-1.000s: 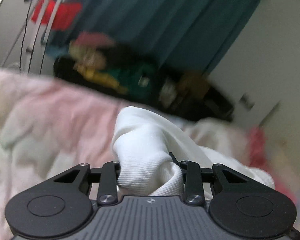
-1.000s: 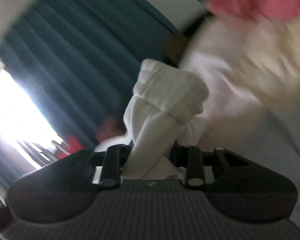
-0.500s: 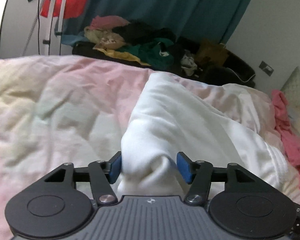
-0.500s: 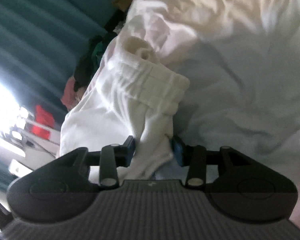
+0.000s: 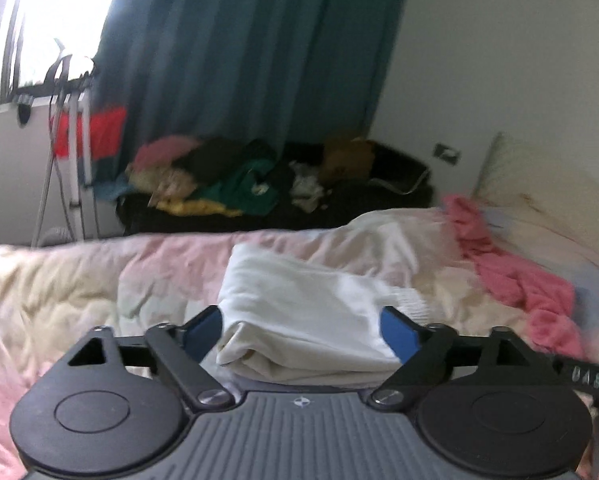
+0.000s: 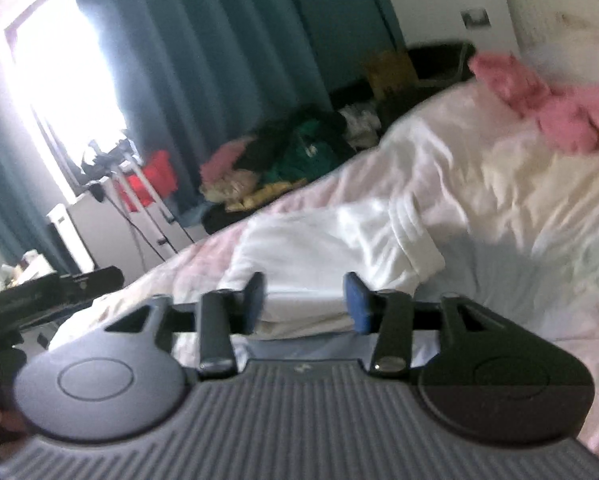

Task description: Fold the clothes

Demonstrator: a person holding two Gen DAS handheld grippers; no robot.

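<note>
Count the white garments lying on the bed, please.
1: a folded white garment on the pink duvet, just ahead of both open grippers. Others may be hidden among the rumpled bedding.

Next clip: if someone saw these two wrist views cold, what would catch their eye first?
Probably the folded white garment lying on the pale pink duvet, framed by the open left gripper; the right gripper is open in front of it too. Next, the pink cloth crumpled on the bed to the right, and the heap of coloured clothes below the teal curtain.
</note>
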